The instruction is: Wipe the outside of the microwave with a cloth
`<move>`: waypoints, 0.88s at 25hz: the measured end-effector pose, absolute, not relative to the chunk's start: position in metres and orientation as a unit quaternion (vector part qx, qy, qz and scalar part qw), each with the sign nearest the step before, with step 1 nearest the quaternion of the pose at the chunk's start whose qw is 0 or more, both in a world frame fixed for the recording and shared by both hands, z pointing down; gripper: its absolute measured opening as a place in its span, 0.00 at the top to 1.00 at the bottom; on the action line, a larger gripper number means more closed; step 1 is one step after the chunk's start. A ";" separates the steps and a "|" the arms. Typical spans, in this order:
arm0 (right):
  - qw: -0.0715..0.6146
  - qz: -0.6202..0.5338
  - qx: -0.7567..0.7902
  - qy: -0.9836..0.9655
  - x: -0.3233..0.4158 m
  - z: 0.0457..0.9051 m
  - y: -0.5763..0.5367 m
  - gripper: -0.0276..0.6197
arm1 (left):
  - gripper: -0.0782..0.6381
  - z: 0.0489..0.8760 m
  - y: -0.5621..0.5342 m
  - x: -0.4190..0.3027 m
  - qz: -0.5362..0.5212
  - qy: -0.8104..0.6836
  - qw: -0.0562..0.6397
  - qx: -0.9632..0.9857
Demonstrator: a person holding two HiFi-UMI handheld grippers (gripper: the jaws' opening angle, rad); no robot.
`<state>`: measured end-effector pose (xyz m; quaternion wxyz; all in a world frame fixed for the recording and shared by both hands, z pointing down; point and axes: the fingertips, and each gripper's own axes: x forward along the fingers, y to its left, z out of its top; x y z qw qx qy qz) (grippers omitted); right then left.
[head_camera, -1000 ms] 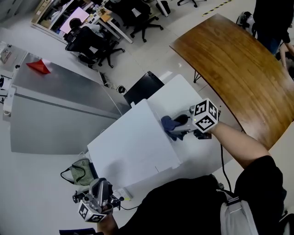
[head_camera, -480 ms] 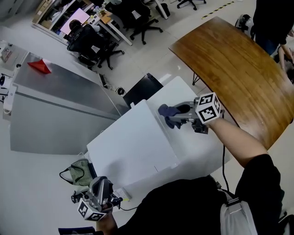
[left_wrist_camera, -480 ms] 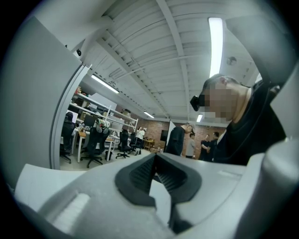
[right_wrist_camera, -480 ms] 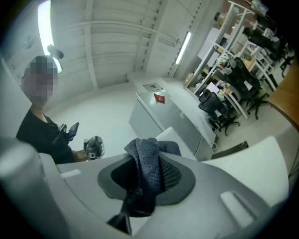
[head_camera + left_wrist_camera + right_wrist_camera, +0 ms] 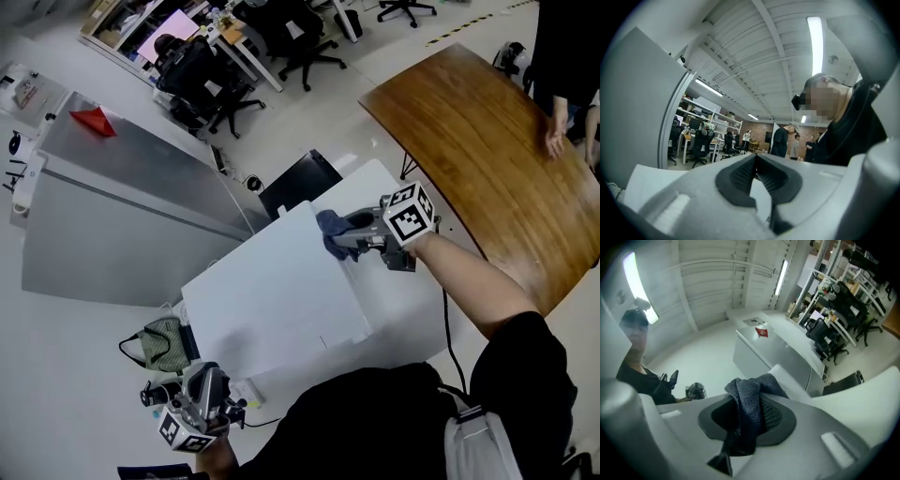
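Observation:
The white microwave (image 5: 272, 300) stands in the middle of the head view, its flat top facing me. My right gripper (image 5: 345, 234) is shut on a dark blue cloth (image 5: 330, 232) and holds it at the top's far right edge. In the right gripper view the cloth (image 5: 749, 399) is bunched between the dark pads (image 5: 776, 416), with the white microwave (image 5: 862, 399) beyond. My left gripper (image 5: 155, 394) hangs low at the bottom left, away from the microwave. In the left gripper view its jaws (image 5: 756, 176) meet at the tips with nothing between them.
A curved wooden table (image 5: 478, 141) lies to the right, with a person (image 5: 562, 56) beside it. A grey metal counter (image 5: 122, 216) carrying a red object (image 5: 94, 120) is at left. A black box (image 5: 295, 183) sits behind the microwave; a green bag (image 5: 164, 342) lies on the floor.
My right gripper has slid the cloth along the microwave top's right edge, away from me and slightly left. The left gripper has stayed where it was.

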<state>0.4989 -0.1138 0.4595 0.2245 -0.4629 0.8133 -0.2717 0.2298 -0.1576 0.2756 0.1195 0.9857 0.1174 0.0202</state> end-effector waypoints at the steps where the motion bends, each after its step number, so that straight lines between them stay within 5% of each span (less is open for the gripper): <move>1: 0.220 -0.284 -0.451 0.817 0.476 0.465 -0.091 0.83 | 0.88 0.275 -0.153 0.235 0.019 0.122 0.122 0.985; 10: 0.151 -0.368 -0.352 0.847 0.285 0.503 0.054 0.82 | 0.88 0.281 -0.130 0.253 -0.008 0.193 0.129 0.973; 15: 0.237 -0.308 -0.402 0.829 0.280 0.448 0.049 0.82 | 0.88 0.267 -0.117 0.217 -0.034 0.231 0.121 0.965; 22: 0.257 -0.220 -0.503 0.795 0.203 0.389 0.058 0.82 | 0.88 0.274 -0.114 0.101 -0.061 0.284 0.099 0.952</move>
